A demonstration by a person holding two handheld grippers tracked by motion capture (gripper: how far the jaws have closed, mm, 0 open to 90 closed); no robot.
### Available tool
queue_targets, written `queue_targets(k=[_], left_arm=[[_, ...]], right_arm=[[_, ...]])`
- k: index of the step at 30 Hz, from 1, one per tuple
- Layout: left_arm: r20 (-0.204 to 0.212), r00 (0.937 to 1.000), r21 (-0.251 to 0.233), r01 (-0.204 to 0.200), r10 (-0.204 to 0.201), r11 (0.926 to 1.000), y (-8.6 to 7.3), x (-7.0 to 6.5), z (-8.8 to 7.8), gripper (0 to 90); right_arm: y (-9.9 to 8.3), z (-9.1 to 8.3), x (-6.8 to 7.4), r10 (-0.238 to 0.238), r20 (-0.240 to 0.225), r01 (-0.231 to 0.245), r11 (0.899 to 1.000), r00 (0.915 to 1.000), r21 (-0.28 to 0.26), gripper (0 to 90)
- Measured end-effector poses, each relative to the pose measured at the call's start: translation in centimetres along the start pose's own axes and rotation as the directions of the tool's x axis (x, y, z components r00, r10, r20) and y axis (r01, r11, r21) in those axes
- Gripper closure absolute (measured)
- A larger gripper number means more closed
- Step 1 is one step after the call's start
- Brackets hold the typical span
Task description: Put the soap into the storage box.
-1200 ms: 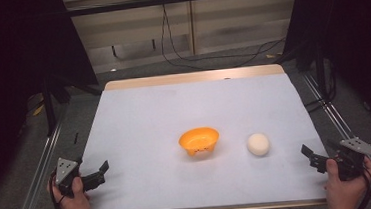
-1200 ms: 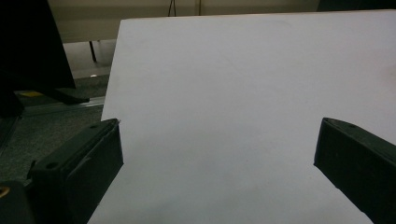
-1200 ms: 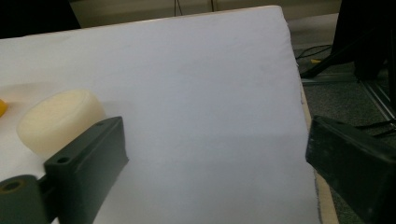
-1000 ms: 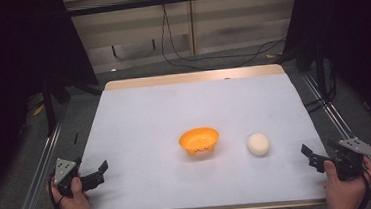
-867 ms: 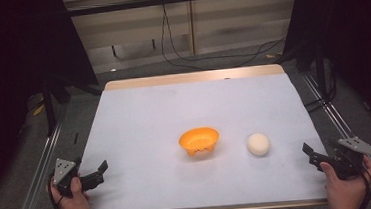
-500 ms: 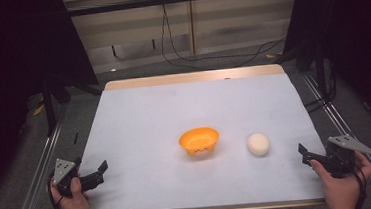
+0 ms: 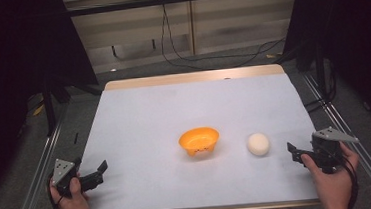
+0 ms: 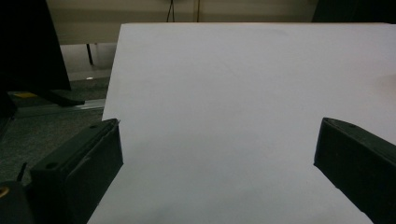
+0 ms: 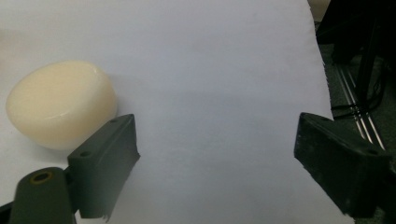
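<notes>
Your right tongs point(image 7: 293, 151) sit near the right edge of the pale grey-white sheet covering the worktop point(image 7: 174, 110), with the cream-coloured, rounded, smooth lump point(image 7: 258, 144) just beside them and a little farther in toward the middle. Seen from the right gripper view, that lump point(image 9: 60, 102) lies off the left jaw's outer side, not between the jaws, so nothing is gripped. The jaws there stand spread with bare sheet between them, though they have just been closing.

Your left tongs point(image 7: 98, 170) rest at the near left corner of the sheet, jaws wide apart with only sheet in front of them, well apart from everything else.

The small orange plastic bowl point(image 7: 199, 140) stands upright near the centre of the sheet, near the lump and on its left as the high view shows it. It looks empty.

By my reading you are in the approach step: lining the right tongs up on the lump, most likely to carry it to the bowl. The next move calls for swinging the right tongs so the lump sits squarely between the jaws, opening them enough to straddle it, then lowering until the tips are beside its widest part before you squeeze. It looks smooth and rounded, so a grip too high could let it slip out.
</notes>
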State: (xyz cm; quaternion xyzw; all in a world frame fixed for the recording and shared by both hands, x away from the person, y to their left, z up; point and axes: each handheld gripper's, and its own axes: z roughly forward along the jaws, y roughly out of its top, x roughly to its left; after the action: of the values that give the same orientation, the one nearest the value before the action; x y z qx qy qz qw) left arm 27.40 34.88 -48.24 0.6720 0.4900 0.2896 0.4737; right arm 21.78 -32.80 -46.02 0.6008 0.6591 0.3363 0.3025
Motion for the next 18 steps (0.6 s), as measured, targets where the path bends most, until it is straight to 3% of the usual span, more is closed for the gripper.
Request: queue_targets(k=[3, 4, 10, 15, 16, 18], left_arm=[[0.002, 1.0, -0.001, 0.002, -0.002, 1.0, 0.0, 0.1, 0.0, 0.9], [0.001, 1.0, 0.001, 0.002, -0.002, 1.0, 0.0, 0.1, 0.0, 0.9], [0.003, 1.0, 0.0, -0.002, 0.002, 1.0, 0.0, 0.0, 0.0, 1.0], [0.004, 1.0, 0.002, -0.009, 0.009, 1.0, 0.0, -0.1, 0.0, 1.0], [0.003, 1.0, 0.004, -0.006, 0.006, 1.0, 0.0, -0.2, 0.1, 1.0], [-0.001, 0.9999, 0.006, -0.017, 0.017, 0.9998, 0.0, -0.2, 0.1, 0.9]], right_arm=[[0.3, 0.0, -0.2, -0.007, 0.004, 0.007, 1.0, 1.0, -0.007, 21.9], [0.6, 0.0, -0.4, -0.004, -0.024, 0.004, 1.0, 0.9997, -0.001, 23.8], [1.2, 0.4, -1.0, 0.031, -0.049, -0.029, 0.999, 0.9983, 0.042, 26.6], [1.6, 0.5, -1.2, 0.077, -0.111, -0.066, 0.993, 0.9908, 0.101, 20.5], [1.8, 0.7, -1.0, 0.066, -0.139, -0.05, 0.992, 0.9881, 0.119, 17.3], [2.0, 0.7, -0.8, 0.054, -0.147, -0.035, 0.992, 0.9876, 0.124, 14.9]])
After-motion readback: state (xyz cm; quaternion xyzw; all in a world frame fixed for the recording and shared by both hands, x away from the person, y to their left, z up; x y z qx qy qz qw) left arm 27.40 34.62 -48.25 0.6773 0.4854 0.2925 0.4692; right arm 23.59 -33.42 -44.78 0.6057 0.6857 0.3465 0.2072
